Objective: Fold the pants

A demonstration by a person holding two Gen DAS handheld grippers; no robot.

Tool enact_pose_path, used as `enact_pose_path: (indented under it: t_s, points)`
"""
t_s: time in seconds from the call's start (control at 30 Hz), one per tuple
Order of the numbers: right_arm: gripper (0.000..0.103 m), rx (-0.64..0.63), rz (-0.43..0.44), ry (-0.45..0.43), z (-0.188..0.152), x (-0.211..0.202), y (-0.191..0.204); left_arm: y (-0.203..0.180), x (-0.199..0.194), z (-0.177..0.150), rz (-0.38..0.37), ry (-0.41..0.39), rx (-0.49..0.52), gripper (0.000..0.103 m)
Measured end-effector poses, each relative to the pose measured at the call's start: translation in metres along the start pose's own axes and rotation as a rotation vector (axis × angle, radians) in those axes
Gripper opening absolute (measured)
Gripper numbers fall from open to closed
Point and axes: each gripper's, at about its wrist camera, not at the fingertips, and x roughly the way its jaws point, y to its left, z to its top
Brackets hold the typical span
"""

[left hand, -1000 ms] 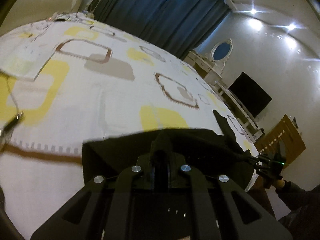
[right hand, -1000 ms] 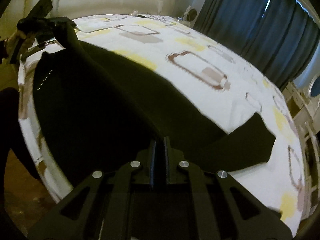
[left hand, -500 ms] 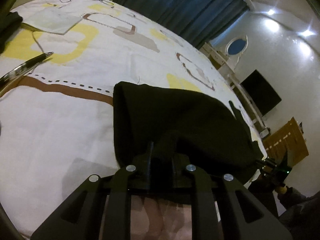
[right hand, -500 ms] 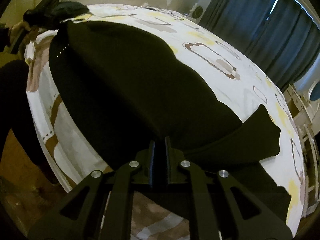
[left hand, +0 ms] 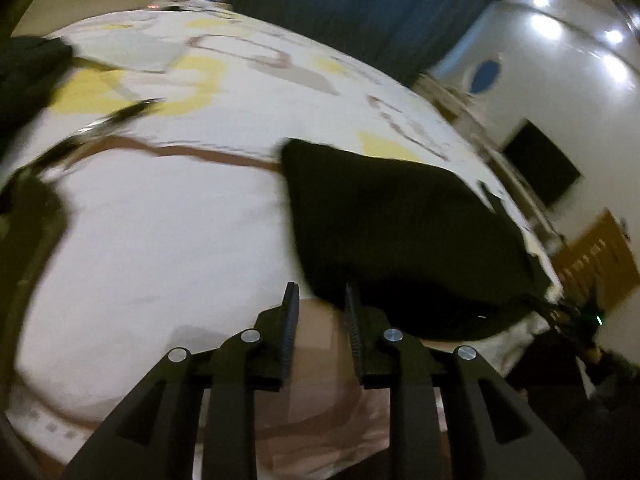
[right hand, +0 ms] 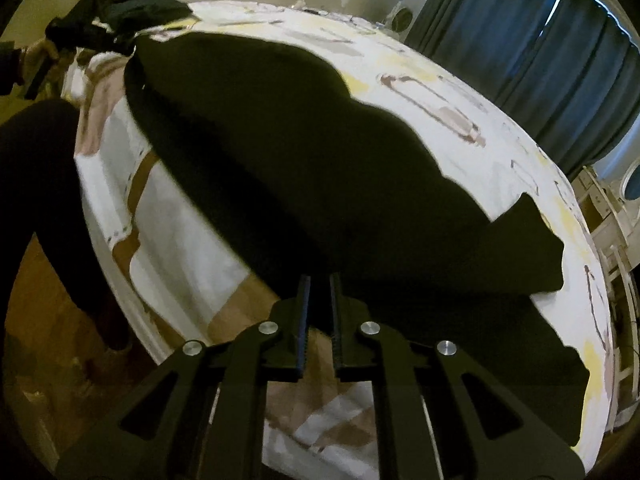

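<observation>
The black pants (left hand: 404, 236) lie folded along the near edge of the bed, also in the right wrist view (right hand: 304, 152), with a leg end (right hand: 524, 252) sticking out at the right. My left gripper (left hand: 320, 300) is open and empty, just off the pants' near left corner. My right gripper (right hand: 319, 285) is open by a narrow gap at the pants' near edge, with no cloth between the fingers. The left gripper also shows far left in the right wrist view (right hand: 76, 32).
The bed carries a white sheet (left hand: 168, 216) with yellow and brown squares. Another dark garment (right hand: 140, 12) lies at the bed's far corner. A pen-like object (left hand: 124, 114) lies on the sheet. Blue curtains (right hand: 532, 52), a dresser and wooden floor (right hand: 44, 296) surround the bed.
Both grippers have let go of the pants and opened. The pants have settled flat on the bed edge. The left gripper has drawn back and to the left.
</observation>
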Motion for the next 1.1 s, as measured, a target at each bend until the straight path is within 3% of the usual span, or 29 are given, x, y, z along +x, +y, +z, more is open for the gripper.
enact_pose_path:
  t_s: [0.07,0.17,0.2,0.23,0.27,0.37,0.5,0.67,0.83,1.1]
  points:
    - [0.009,0.015,0.007,0.000,-0.002,-0.002,0.000,0.002,-0.013,0.000,0.021,-0.045,-0.033,0.024]
    - [0.009,0.057,0.033,-0.024,0.001,-0.012,-0.004,-0.023,-0.026,0.010,0.008,-0.114,0.012,0.028]
    - [0.010,0.085,0.047,-0.040,0.004,-0.017,-0.008,-0.036,-0.027,0.016,-0.009,-0.132,0.032,0.034]
    - [0.012,0.129,0.064,-0.061,0.009,-0.022,-0.015,-0.049,-0.026,0.022,-0.031,-0.146,0.052,0.046]
    - [0.018,0.177,0.079,-0.081,0.014,-0.027,-0.024,-0.060,-0.025,0.027,-0.060,-0.158,0.068,0.053]
    - [0.036,0.332,0.069,-0.140,0.033,-0.035,-0.066,-0.088,-0.009,0.039,-0.158,-0.179,0.094,0.055]
    - [0.042,0.507,0.029,-0.159,0.061,-0.021,-0.148,-0.104,0.034,0.050,-0.187,-0.134,0.051,0.056]
    - [0.047,0.703,-0.076,-0.025,0.093,0.040,-0.263,-0.110,0.082,0.038,-0.131,-0.031,-0.007,0.069]
    - [0.047,0.871,-0.148,0.182,0.099,0.123,-0.343,-0.105,0.090,0.023,-0.120,-0.058,-0.045,0.072]
    - [0.047,0.867,-0.277,0.368,0.107,0.198,-0.370,-0.107,0.092,0.022,-0.141,-0.085,-0.076,0.081]
